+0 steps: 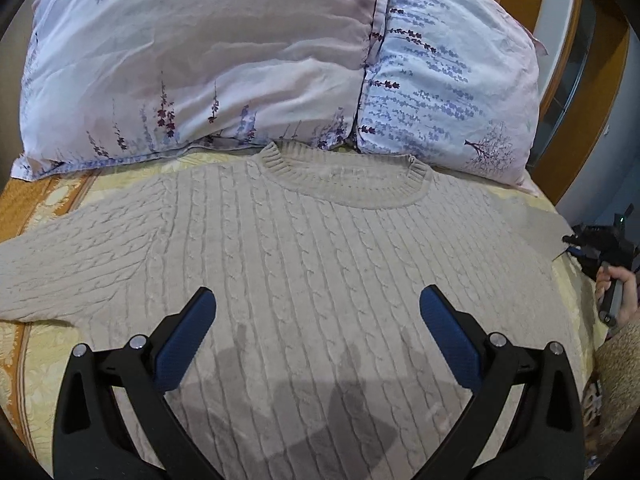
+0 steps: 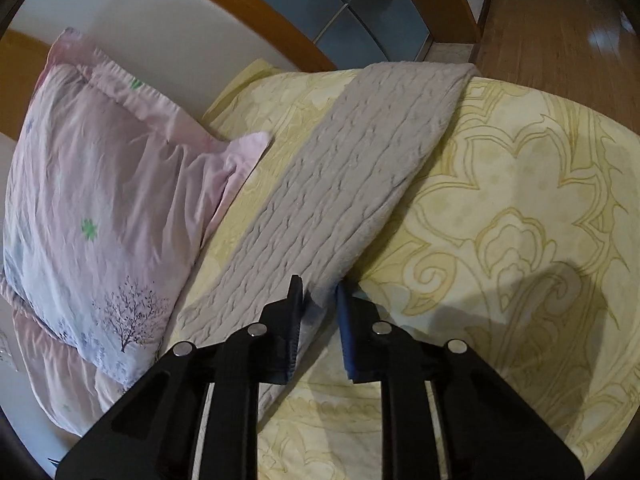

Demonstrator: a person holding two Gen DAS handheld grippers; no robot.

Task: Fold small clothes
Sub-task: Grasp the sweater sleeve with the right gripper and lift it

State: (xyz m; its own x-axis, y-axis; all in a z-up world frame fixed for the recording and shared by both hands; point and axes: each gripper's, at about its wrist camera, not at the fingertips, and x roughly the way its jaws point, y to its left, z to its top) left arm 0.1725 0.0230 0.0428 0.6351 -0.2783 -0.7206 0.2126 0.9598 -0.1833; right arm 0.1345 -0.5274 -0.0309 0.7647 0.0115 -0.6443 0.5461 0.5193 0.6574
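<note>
A beige cable-knit sweater lies flat, front up, on the bed, its collar toward the pillows. My left gripper hovers open over the lower chest, blue pads wide apart with nothing between them. One sleeve stretches out to the left. In the right wrist view the other sleeve runs diagonally across the bedspread, and my right gripper is shut on its near edge, with fabric pinched between the pads. The right gripper also shows at the sweater's right edge, held by a hand.
Two floral pillows lie just behind the collar. A yellow patterned bedspread covers the bed. A wooden headboard curves behind, and wooden floor lies beyond the bed's edge.
</note>
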